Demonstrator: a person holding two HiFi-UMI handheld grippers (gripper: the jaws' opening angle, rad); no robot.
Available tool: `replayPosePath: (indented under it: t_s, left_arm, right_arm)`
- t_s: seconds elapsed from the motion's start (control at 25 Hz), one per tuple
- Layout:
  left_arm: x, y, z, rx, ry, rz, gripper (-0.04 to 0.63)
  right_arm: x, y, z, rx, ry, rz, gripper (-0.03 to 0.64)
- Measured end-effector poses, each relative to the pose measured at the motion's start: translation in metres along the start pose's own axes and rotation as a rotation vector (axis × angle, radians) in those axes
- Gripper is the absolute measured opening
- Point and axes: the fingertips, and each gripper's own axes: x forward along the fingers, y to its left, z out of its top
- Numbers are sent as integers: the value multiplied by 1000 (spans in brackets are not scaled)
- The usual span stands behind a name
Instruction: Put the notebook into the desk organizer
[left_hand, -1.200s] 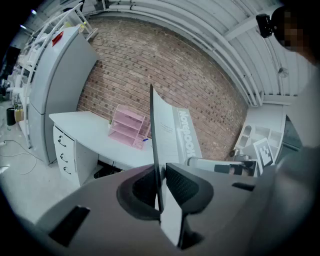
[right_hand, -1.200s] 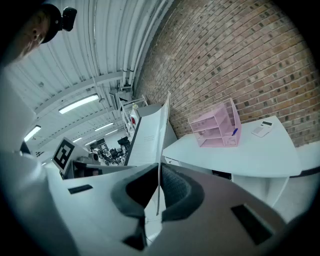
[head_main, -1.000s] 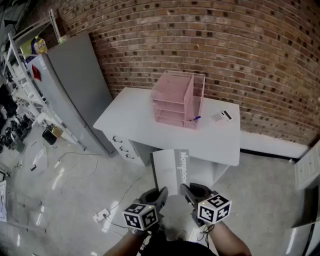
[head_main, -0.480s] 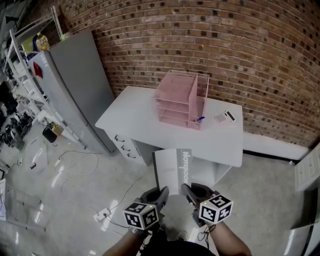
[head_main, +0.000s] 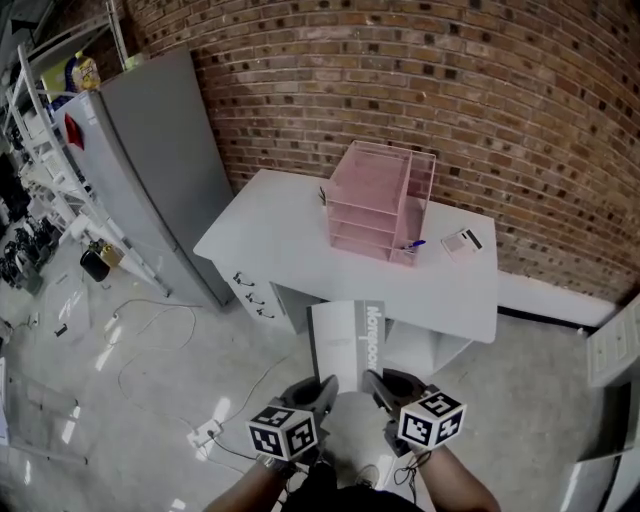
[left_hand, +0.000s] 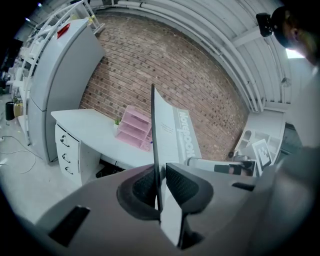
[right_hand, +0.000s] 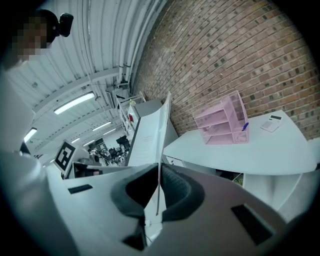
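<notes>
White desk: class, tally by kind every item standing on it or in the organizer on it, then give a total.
Pink mesh desk organizer: 1
Blue pen: 1
Small white calculator: 1
Small green plant-like item: 1
Total: 4

a workshop-like lab: bare brick wall (head_main: 420, 70); cluttered metal shelving (head_main: 35, 130); loose cables (head_main: 165, 306) on polished floor (head_main: 100, 420).

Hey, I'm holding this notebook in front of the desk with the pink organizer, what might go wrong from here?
The left tongs and right tongs both pinch only the near edge of the notebook, so it may sag or slip. The desk organizer has shallow shelves; a tilted notebook could catch on a rim or push it.
</notes>
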Motion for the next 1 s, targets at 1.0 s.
replayPosePath:
  t_s: [1.0]
  left_arm:
    - [46, 111, 74, -11, 12, -43, 38]
  right_arm:
    - [128, -28, 47, 12, -2, -50, 14]
